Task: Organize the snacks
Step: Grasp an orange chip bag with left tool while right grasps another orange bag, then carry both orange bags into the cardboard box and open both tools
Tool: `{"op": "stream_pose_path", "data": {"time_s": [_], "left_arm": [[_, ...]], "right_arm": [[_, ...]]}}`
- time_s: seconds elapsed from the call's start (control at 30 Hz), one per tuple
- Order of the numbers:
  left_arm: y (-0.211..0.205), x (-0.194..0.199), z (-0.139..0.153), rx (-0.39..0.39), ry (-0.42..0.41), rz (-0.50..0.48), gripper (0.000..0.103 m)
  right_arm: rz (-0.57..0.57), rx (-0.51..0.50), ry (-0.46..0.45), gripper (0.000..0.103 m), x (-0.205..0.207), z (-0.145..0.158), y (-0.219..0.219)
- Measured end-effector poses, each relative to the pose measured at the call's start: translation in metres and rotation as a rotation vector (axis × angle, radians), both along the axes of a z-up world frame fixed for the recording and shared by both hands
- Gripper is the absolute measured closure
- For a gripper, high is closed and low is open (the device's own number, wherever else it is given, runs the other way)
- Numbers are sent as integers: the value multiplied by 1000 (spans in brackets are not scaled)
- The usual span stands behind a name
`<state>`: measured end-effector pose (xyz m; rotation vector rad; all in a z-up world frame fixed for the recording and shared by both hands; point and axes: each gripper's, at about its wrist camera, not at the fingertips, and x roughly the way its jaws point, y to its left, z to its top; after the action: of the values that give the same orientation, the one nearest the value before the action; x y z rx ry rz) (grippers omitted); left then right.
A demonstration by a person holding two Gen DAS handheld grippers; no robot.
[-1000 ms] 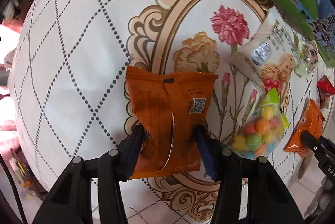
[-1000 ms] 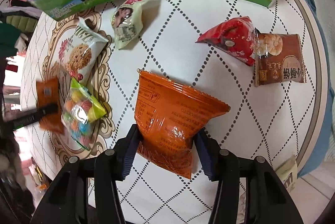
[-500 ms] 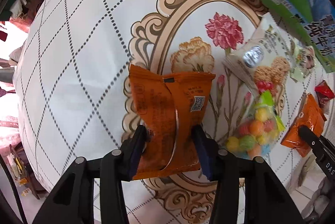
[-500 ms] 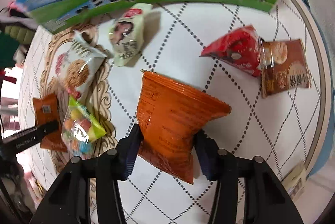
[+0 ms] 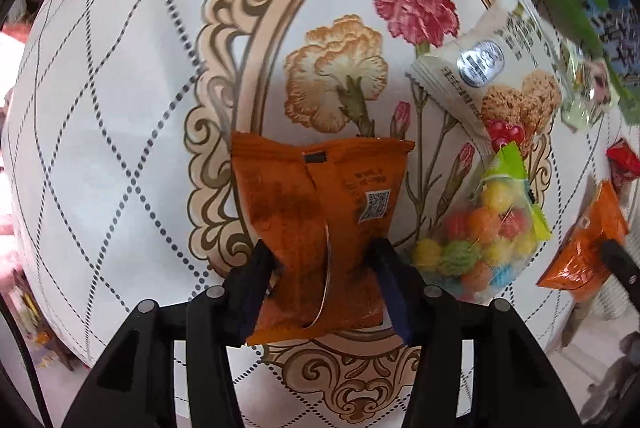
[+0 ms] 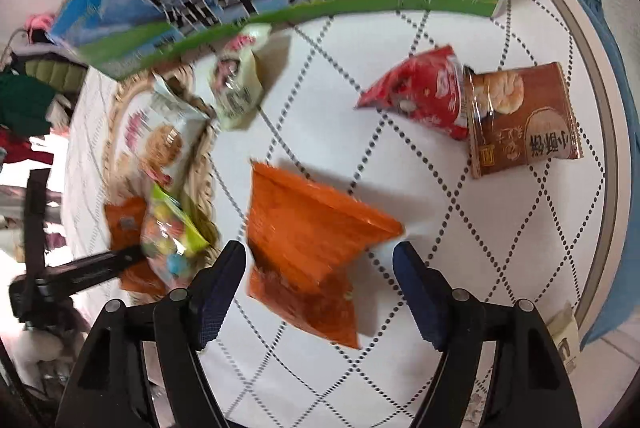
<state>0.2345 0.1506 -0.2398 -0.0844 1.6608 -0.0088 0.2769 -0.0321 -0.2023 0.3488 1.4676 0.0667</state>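
1. Left wrist view: the left hand-held gripper [image 5: 322, 282] is clamped on a small orange snack packet [image 5: 320, 224] at centre frame over the floral worktop [image 5: 120, 108], though its jaws are easing apart.
2. Right hand-held gripper [image 6: 320, 280]: jaws opening, clear of the larger orange packet [image 6: 312, 248] between them.
3. Best to set each packet down flat before withdrawing.
4. The small packet's long axis runs up the frame, sealed edge uppermost.

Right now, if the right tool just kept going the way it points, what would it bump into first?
Most likely the big orange snack bag, which lies between the right tool's opening jaws, clear of both pads. Beneath it is the patterned tablecloth. How far off the bag is remains hard to judge.
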Motion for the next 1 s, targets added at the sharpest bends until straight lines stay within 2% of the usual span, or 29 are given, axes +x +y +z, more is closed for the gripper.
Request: {"op": "stream_pose_path", "data": {"time_s": [0.17, 0.2, 0.23, 0.4, 0.63, 0.8, 0.9, 1.0], "left_arm": [[-15, 1, 1, 30, -6, -11, 52], [-15, -1, 5, 36, -2, -7, 53], [-18, -3, 10, 51, -26, -5, 58], [-15, -22, 38, 41, -61, 9, 62], [-7, -42, 81, -39, -94, 50, 64], [-14, -40, 138, -134, -163, 62, 64], [-31, -23, 181, -201, -225, 48, 64], [-47, 14, 220, -254, -271, -2, 64]], "right_arm": [[19, -52, 34, 26, 8, -21, 24], [35, -108, 20, 37, 9, -25, 30], [50, -129, 10, 42, 8, -27, 33], [96, -140, -38, 48, 2, -23, 48], [112, -67, -88, 50, -12, 9, 48], [123, 8, -147, 50, -5, 42, 54], [137, 65, -192, 50, 13, 71, 48], [145, 108, -249, 50, 31, 108, 32]]}}
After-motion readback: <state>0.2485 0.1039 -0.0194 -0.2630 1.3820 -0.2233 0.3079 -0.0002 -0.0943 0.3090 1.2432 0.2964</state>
